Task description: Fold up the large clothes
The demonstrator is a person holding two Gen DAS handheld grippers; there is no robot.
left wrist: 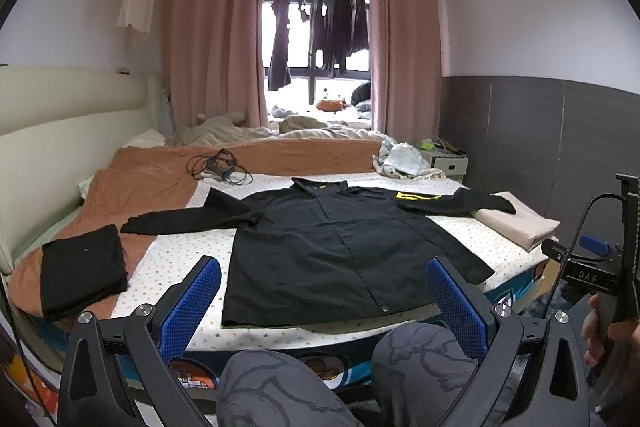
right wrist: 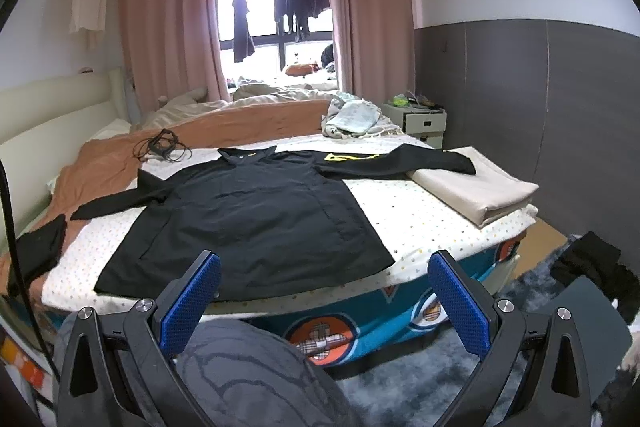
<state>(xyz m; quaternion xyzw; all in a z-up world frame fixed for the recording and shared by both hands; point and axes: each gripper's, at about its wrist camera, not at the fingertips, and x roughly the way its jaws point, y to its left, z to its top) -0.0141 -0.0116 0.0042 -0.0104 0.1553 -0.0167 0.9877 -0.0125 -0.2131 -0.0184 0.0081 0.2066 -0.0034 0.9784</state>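
Left wrist view: the jacket [left wrist: 340,251] is laid flat on the bed [left wrist: 192,259], front up and sleeves spread, presumably so that folding can begin from the hem nearest the person. Both claws are held back over the knees, short of the cloth: the left gripper [left wrist: 324,291] and right gripper [right wrist: 324,287] are spread wide, nothing between them. Black fabric, a snap placket and yellow trim are seen.

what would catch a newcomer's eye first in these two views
A big black jacket lies spread flat across the near end of the bed, sleeves out to both sides. Both open grippers, left and right, hover before its hem. Behind, dark clothes hang in the bright window.
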